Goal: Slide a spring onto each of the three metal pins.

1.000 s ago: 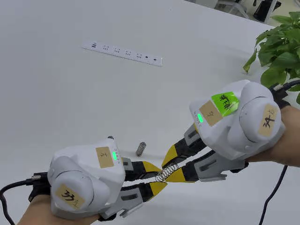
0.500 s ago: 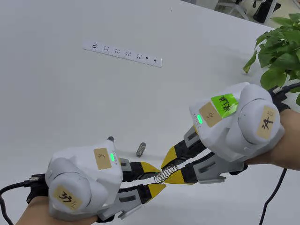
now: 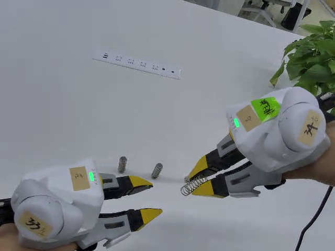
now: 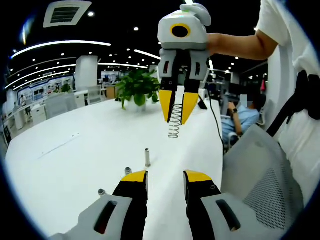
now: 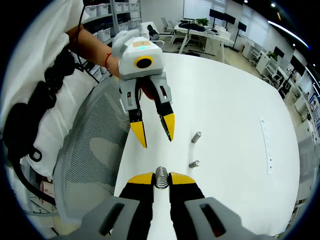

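My right gripper (image 3: 192, 184) is shut on one end of a bare coil spring (image 3: 187, 187), held just above the white table (image 3: 78, 115). In the right gripper view the spring (image 5: 161, 176) is pinched between the yellow tips. Two short pins wrapped in springs (image 3: 122, 164) (image 3: 156, 170) stand upright on the table, to the left of the held spring. A third upright pin (image 4: 147, 157) shows in the left gripper view, below the hanging spring (image 4: 174, 127). My left gripper (image 3: 148, 198) is open and holds nothing, a short way left of the spring.
A white power strip (image 3: 137, 61) lies further back on the table. A green potted plant (image 3: 309, 52) stands at the right edge. A grey mesh chair (image 5: 95, 150) is behind the left gripper, beside the person's white shirt.
My left gripper has drawn back to the left, away from the spring, and its jaws stand wider. The right gripper keeps the spring and has shifted slightly right.
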`<state>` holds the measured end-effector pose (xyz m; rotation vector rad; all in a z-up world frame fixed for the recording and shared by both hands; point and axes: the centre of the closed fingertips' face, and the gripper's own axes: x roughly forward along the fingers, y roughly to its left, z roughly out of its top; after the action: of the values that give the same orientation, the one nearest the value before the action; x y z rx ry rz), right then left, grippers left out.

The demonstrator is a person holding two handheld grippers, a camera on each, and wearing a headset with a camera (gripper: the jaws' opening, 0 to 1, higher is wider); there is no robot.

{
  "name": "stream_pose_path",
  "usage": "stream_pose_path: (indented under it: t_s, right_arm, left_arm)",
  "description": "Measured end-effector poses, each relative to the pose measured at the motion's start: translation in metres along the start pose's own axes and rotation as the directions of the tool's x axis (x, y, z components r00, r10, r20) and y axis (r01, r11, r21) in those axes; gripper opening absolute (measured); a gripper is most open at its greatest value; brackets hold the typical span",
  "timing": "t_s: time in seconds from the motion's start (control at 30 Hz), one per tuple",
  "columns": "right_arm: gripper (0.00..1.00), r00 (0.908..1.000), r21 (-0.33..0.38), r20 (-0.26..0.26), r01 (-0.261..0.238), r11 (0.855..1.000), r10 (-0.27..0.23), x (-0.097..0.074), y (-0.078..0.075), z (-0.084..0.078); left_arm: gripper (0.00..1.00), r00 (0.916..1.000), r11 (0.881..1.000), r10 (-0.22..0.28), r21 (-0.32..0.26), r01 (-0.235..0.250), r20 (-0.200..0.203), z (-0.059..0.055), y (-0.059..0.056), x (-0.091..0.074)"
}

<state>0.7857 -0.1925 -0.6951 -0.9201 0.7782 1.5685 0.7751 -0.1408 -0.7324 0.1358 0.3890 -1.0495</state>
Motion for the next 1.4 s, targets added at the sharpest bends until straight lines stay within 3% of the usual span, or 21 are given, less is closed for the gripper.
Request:
stream_pose_path:
  t_s: [0.3, 0.47, 0.6, 0.97, 1.4]
  right_arm:
    - [0.12, 0.9943, 0.075, -0.068, 0.088, 0.993, -0.082, -0.009, -0.032, -0.032]
    - [0.12, 0.9865, 0.11, -0.118, 0.127, 0.986, -0.114, -0.003, -0.05, -0.053]
    - [0.12, 0.9835, 0.127, -0.132, 0.14, 0.982, -0.124, 0.003, -0.06, -0.061]
    - [0.12, 0.9792, 0.153, -0.178, 0.126, 0.98, -0.098, 0.031, -0.073, -0.079]
    - [0.12, 0.9775, 0.166, -0.199, 0.104, 0.981, -0.07, 0.046, -0.078, -0.087]
  left_arm:
    - [0.46, 0.9983, 0.998, 0.05, 0.04, -0.049, -0.029, -0.017, 0.026, -0.024]
    - [0.57, 0.9972, 0.998, 0.065, 0.023, -0.064, -0.036, -0.023, 0.035, -0.031]
    - [0.68, 0.9972, 0.997, 0.074, -0.019, -0.074, -0.015, -0.025, 0.043, -0.034]
    - [0.88, 0.9974, 0.995, 0.07, -0.072, -0.069, 0.013, -0.031, 0.05, -0.036]
    - [0.91, 0.9972, 0.992, 0.069, -0.111, -0.066, 0.026, -0.037, 0.053, -0.034]
